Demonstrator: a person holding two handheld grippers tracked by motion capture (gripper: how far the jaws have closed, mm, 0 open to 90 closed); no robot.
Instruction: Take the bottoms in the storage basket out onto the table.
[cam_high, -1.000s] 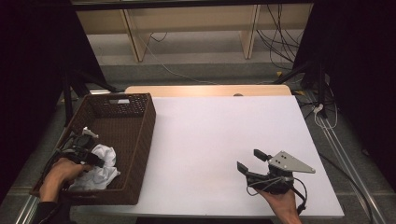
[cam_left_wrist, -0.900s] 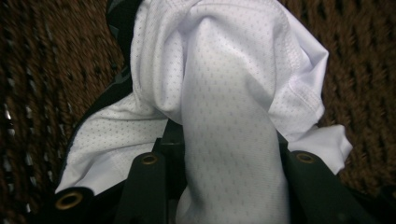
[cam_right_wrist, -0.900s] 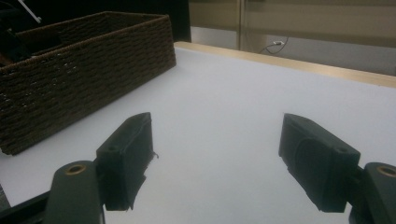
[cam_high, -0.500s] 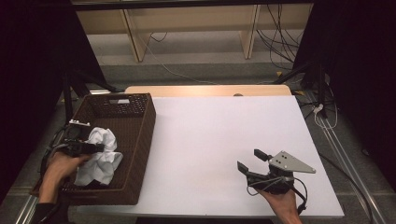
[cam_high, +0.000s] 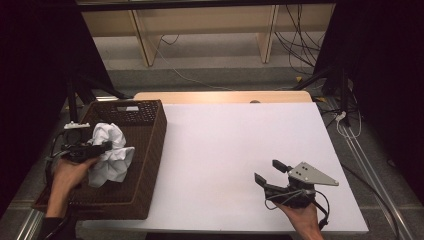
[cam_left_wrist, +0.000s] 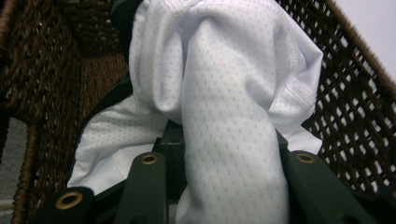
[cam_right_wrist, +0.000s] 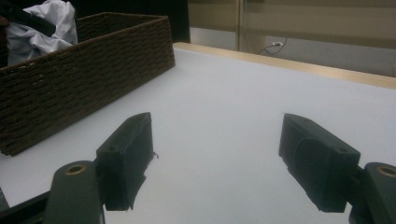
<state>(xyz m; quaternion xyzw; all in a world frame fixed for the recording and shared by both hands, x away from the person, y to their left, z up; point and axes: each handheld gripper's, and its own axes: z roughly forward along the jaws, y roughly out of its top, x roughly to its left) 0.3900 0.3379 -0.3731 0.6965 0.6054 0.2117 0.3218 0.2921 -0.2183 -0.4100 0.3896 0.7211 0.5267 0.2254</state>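
Observation:
A white mesh garment (cam_high: 111, 152) hangs bunched above the brown wicker basket (cam_high: 145, 165) at the table's left. My left gripper (cam_high: 102, 146) is shut on the garment and holds it lifted over the basket's inside. Seen from the left gripper view, the white fabric (cam_left_wrist: 224, 116) is pinched between the black jaws, with basket weave (cam_left_wrist: 350, 107) behind. My right gripper (cam_high: 270, 172) rests near the table's front right, open, with nothing between its fingers (cam_right_wrist: 128, 158). The basket (cam_right_wrist: 84, 74) and the garment (cam_right_wrist: 42, 28) lie off to its left.
The white tabletop (cam_high: 240, 145) spreads between the basket and my right gripper. A wooden strip (cam_high: 225, 96) runs along the far edge. Cables (cam_high: 345, 120) and stand legs sit off the table's right side.
My left gripper has risen and moved away from me with the white garment, lifting it higher out of the basket. The right gripper has stayed still.

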